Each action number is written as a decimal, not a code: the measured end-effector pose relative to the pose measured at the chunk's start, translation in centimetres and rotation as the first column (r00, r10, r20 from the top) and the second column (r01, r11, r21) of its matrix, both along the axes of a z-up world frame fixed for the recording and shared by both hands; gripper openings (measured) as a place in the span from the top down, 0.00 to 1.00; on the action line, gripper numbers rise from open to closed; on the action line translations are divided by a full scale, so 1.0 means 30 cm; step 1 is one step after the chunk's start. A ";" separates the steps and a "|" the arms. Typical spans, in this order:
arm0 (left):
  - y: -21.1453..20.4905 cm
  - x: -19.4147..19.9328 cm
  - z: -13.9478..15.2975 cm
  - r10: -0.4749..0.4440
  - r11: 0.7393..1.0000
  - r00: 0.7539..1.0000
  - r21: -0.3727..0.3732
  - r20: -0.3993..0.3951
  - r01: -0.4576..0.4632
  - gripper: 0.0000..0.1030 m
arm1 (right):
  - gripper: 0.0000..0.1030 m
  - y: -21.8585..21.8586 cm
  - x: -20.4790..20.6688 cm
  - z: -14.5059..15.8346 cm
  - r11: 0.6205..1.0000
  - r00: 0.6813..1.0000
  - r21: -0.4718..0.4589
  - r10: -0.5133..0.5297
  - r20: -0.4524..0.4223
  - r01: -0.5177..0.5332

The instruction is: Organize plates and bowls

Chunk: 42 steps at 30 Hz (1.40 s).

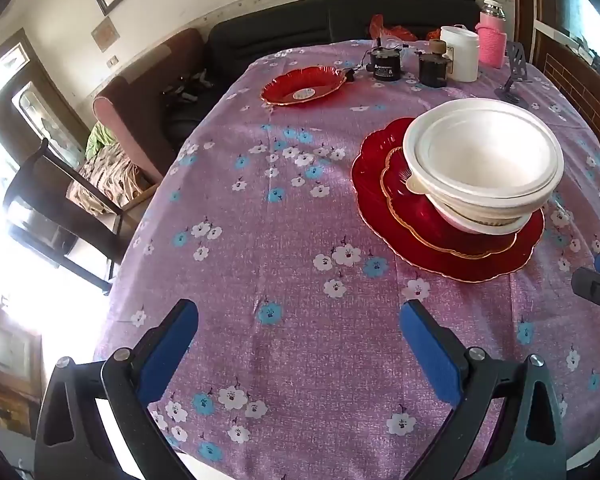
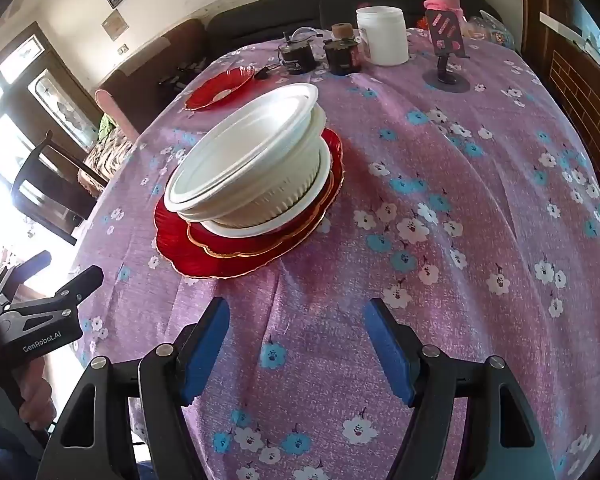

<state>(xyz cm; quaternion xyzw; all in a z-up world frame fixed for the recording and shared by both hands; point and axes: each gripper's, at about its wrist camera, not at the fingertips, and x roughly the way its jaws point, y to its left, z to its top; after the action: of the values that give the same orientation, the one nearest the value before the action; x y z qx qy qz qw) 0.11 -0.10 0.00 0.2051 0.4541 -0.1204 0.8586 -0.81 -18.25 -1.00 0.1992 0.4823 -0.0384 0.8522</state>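
on the table (image 1: 300, 240), three red plates (image 1: 452, 252), stacked white bowls (image 1: 484, 156); both hand-held grippers released.

Both claws are of one build — the left claw (image 1: 299, 322) and right claw (image 2: 296, 320) each carry black angular finger arms (image 2: 160, 376) faced with blue pads (image 1: 428, 344), round silver screws (image 2: 165, 349) at the pivots — white "GenRobot.AI" lettering (image 2: 42, 343) marks the left unit's black body.

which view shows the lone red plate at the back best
The left wrist view: the lone red plate shows whole, rim and white centre label clear. In the right wrist view it is smaller and its near edge is hidden behind the stacked white bowls.
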 end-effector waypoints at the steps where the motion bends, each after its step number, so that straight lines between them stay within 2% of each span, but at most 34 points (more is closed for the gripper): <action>1: -0.003 0.001 0.000 -0.006 1.000 1.000 -0.003 0.000 0.006 0.02 | 0.28 0.000 0.001 0.000 1.000 1.000 0.000 -0.001 -0.002 0.001; 12: -0.004 0.012 -0.046 0.004 1.000 1.000 -0.007 -0.023 -0.005 0.02 | 0.28 -0.028 -0.026 -0.030 1.000 0.999 -0.006 -0.024 -0.025 0.023; 20: -0.044 0.027 -0.190 -0.028 1.000 0.995 0.011 -0.098 0.029 0.02 | 0.27 -0.079 -0.034 -0.113 0.994 0.990 -0.020 -0.109 -0.088 0.107; 22: -0.062 0.025 -0.231 -0.060 0.998 0.991 -0.011 -0.116 0.059 0.02 | 0.27 -0.099 -0.041 -0.146 0.991 0.986 -0.041 -0.130 -0.101 0.127; 27: -0.127 0.029 -0.297 -0.116 0.993 0.990 -0.048 -0.075 0.112 0.02 | 0.27 -0.145 -0.055 -0.210 0.978 0.974 -0.098 -0.197 -0.112 0.186; 32: -0.136 0.076 -0.315 -0.090 0.986 0.995 -0.148 -0.052 0.082 0.02 | 0.27 -0.189 -0.054 -0.231 0.963 0.971 -0.146 -0.234 -0.041 0.225; 34: -0.136 0.095 -0.323 -0.085 0.979 0.995 -0.188 -0.051 0.074 0.02 | 0.24 -0.199 -0.045 -0.240 0.959 0.970 -0.152 -0.242 -0.010 0.238; 36: -0.146 0.103 -0.327 -0.083 0.978 0.996 -0.195 -0.044 0.073 0.00 | 0.11 -0.216 -0.025 -0.252 0.959 0.969 -0.146 -0.245 0.017 0.244; 39: -0.144 0.122 -0.337 -0.090 0.972 0.994 -0.224 -0.065 0.073 0.00 | 0.01 -0.205 -0.009 -0.268 0.963 0.974 -0.151 -0.222 0.034 0.224; 42: -0.143 0.144 -0.336 -0.089 0.972 0.994 -0.225 -0.069 0.071 0.00 | 0.01 -0.171 0.008 -0.280 0.953 0.979 -0.224 -0.204 0.025 0.205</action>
<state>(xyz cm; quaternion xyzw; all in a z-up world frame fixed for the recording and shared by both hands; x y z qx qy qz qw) 4.43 -4.40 -10.08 0.1208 0.4626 -0.2130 0.8521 -0.58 -23.38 -9.42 0.1502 0.4511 -0.1806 0.8610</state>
